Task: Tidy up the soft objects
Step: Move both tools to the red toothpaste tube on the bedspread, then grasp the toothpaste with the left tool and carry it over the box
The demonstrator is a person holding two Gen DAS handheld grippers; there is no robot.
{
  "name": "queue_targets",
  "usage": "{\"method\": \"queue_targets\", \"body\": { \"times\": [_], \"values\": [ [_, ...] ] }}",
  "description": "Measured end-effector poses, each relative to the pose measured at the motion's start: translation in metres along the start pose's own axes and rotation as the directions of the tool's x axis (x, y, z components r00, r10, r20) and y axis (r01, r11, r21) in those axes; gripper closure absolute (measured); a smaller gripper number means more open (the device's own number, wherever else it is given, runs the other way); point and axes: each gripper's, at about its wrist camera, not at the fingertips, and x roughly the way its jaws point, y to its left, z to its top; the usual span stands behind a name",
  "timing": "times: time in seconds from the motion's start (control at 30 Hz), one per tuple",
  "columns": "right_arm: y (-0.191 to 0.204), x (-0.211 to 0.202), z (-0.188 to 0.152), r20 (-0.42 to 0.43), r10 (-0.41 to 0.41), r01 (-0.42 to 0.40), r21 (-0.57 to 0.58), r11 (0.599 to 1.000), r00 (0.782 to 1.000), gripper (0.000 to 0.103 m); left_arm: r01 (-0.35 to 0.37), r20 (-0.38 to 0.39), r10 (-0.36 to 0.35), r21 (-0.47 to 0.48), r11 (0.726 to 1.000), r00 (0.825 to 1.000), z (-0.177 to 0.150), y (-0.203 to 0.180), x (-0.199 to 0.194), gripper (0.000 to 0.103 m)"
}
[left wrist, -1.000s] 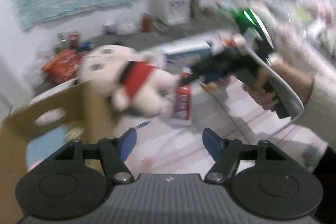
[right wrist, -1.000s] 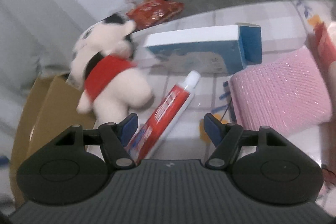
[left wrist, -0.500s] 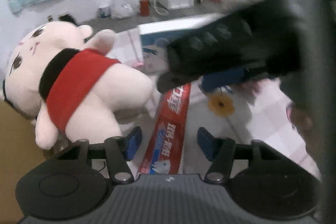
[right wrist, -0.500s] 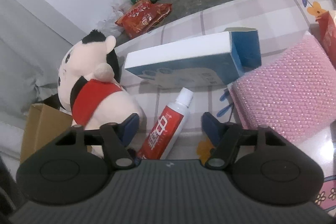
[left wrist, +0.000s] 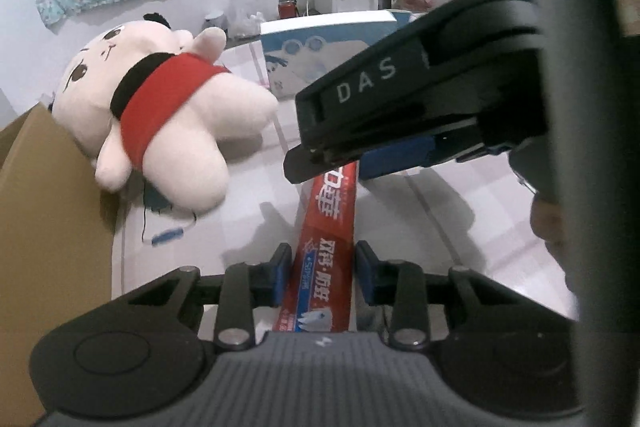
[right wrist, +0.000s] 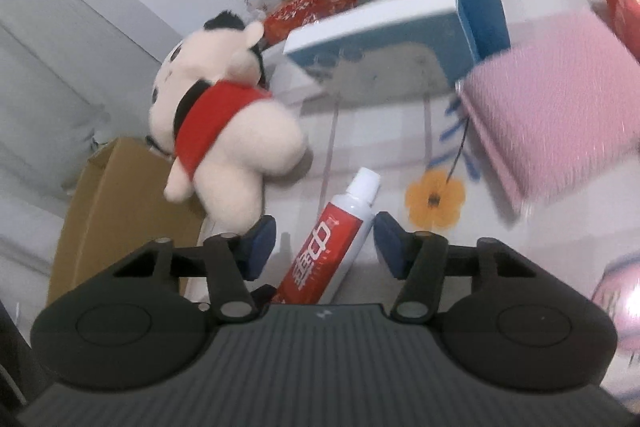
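Toothpaste tube [left wrist: 326,263] flat between both grippers' closing fingers [right wrist: 260,241], ungripped.

"DAS" on right gripper [left wrist: 362,163]; toothpaste tube [left wrist: 324,263] perhaps "中华".

Your left gripper [left wrist: 322,277] has just been closing around the tail of the red toothpaste tube [left wrist: 326,247], its blue pads close against both sides. Your right gripper [left wrist: 400,131] reaches over the tube's upper part. The plush doll [left wrist: 160,115] leans on the cardboard box [left wrist: 44,227].
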Motion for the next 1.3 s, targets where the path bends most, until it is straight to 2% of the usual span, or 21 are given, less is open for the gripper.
{"method": "queue_targets", "body": {
  "times": [0.07,0.1,0.23,0.3,0.37,0.43,0.57,0.67,0.77,0.87,1.0,1.1,1.13,1.17,1.2,1.3],
  "values": [
    [0.0,-0.004,-0.008,-0.002,-0.003,0.003,0.011,1.0,1.0,0.059,0.002,-0.004,-0.002,0.006,1.0,1.0,-0.005,-0.001,-0.007,0.069],
    [0.0,-0.007,-0.012,0.001,-0.014,0.014,0.017,1.0,1.0,0.07,-0.001,-0.001,0.001,0.015,1.0,1.0,-0.007,-0.002,-0.011,0.069],
    [0.003,-0.013,-0.031,0.02,-0.017,0.016,0.04,0.999,1.0,0.071,-0.003,0.01,0.003,0.02,1.0,1.0,-0.02,-0.004,-0.026,0.069],
    [0.0,-0.016,-0.039,0.028,0.014,-0.016,0.057,0.998,1.0,0.072,-0.006,0.01,0.006,0.024,1.0,1.0,-0.023,-0.004,-0.032,0.069],
    [-0.006,-0.023,-0.046,0.029,0.047,-0.05,0.123,0.991,0.999,0.072,-0.004,0.023,0.003,0.028,1.0,1.0,-0.028,-0.005,-0.044,0.07],
    [0.001,-0.036,-0.053,0.047,0.067,-0.073,0.141,0.987,0.997,0.072,0.006,0.04,-0.007,0.03,1.0,0.999,-0.028,-0.005,-0.058,0.07],
    [0.05,-0.078,-0.055,0.109,0.17,-0.174,0.029,0.984,0.979,0.072,-0.019,0.135,0.009,0.07,0.997,0.991,-0.032,0.001,-0.12,0.07],
    [0.095,-0.107,-0.046,0.119,0.273,-0.271,-0.033,0.962,0.955,0.073,-0.081,0.223,0.06,0.085,0.993,0.973,-0.035,0.019,-0.178,0.07],
    [0.156,-0.12,-0.044,0.088,0.337,-0.322,-0.151,0.935,0.937,0.076,-0.102,0.246,0.092,0.029,0.994,0.965,-0.042,0.051,-0.226,0.07],
    [0.214,-0.109,-0.047,0.029,0.362,-0.344,-0.253,0.904,0.932,0.078,-0.116,0.223,0.126,-0.055,0.992,0.967,-0.056,0.091,-0.259,0.07],
    [0.266,-0.073,-0.061,-0.071,0.344,-0.348,-0.319,0.882,0.936,0.079,-0.155,0.155,0.172,-0.114,0.981,0.973,-0.083,0.135,-0.268,0.07],
    [0.277,-0.044,-0.072,-0.117,0.287,-0.31,-0.351,0.884,0.951,0.083,-0.138,0.093,0.149,-0.122,0.983,0.984,-0.101,0.161,-0.251,0.07],
    [0.279,-0.034,-0.074,-0.136,0.264,-0.296,-0.353,0.888,0.955,0.083,-0.121,0.073,0.131,-0.136,0.983,0.989,-0.106,0.168,-0.242,0.073],
    [0.281,-0.025,-0.076,-0.153,0.242,-0.283,-0.358,0.89,0.958,0.084,-0.105,0.054,0.113,-0.142,0.984,0.992,-0.113,0.173,-0.234,0.096],
    [0.282,-0.017,-0.079,-0.155,0.209,-0.253,-0.367,0.895,0.966,0.084,-0.088,0.036,0.095,-0.146,0.985,0.995,-0.117,0.178,-0.223,0.101],
    [0.284,0.007,-0.088,-0.181,0.113,-0.182,-0.426,0.886,0.977,0.084,-0.018,-0.012,0.016,-0.164,0.986,1.0,-0.121,0.189,-0.192,0.102]
  ]
}}
